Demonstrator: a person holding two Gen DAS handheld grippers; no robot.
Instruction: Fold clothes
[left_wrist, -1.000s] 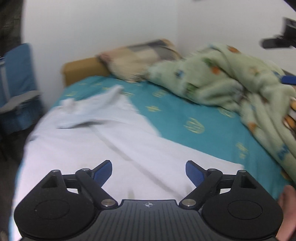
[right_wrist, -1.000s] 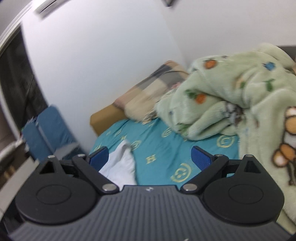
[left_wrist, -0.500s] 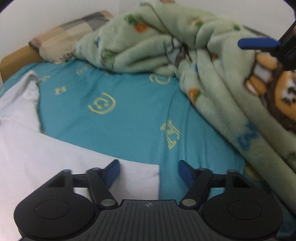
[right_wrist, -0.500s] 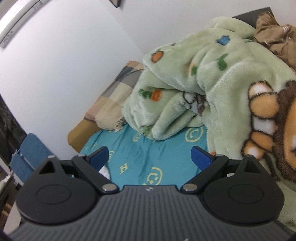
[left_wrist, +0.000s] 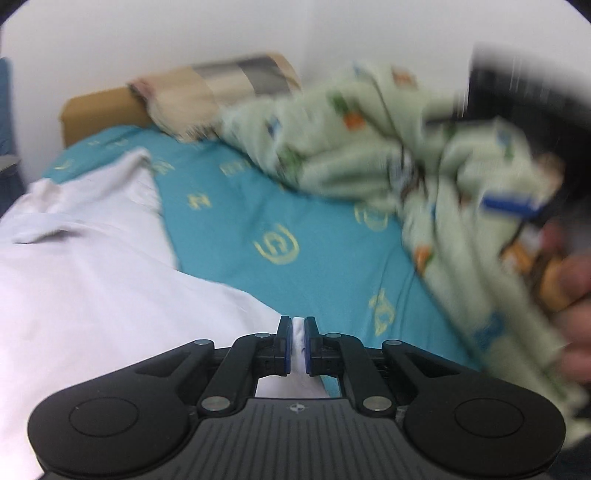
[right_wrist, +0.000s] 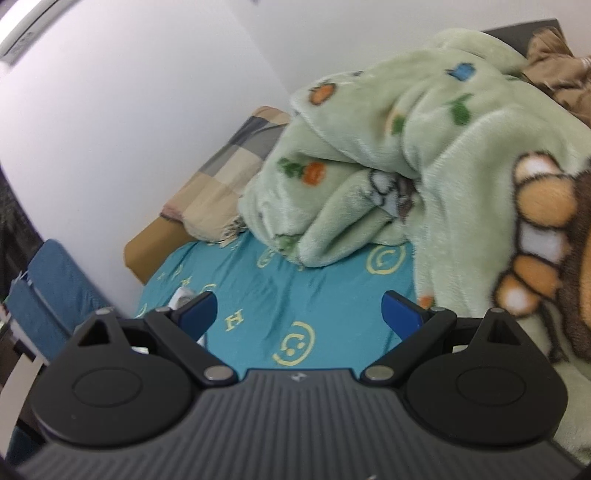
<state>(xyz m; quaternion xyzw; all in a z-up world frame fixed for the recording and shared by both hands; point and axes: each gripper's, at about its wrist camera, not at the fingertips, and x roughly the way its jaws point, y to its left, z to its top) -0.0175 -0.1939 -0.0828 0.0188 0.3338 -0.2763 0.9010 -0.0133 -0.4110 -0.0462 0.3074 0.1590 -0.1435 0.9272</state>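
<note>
A white garment (left_wrist: 92, 280) lies spread on the teal bed sheet (left_wrist: 295, 229), filling the left half of the left wrist view. My left gripper (left_wrist: 297, 345) is shut on the garment's right corner, with white cloth pinched between the blue pads. A small bit of the garment (right_wrist: 181, 297) shows behind the left finger in the right wrist view. My right gripper (right_wrist: 299, 310) is open and empty above the sheet (right_wrist: 295, 295). It also shows blurred at the right of the left wrist view (left_wrist: 513, 201), near the blanket.
A crumpled green cartoon blanket (right_wrist: 424, 147) fills the right side of the bed. A checked pillow (left_wrist: 221, 88) lies at the headboard (left_wrist: 96, 110). A blue chair (right_wrist: 44, 295) stands left of the bed. A hand (left_wrist: 572, 291) shows at the right edge.
My left gripper has closed on the white garment's corner; it was open half a second ago. The left view has swung back left. The right gripper stays open and has shifted slightly.
</note>
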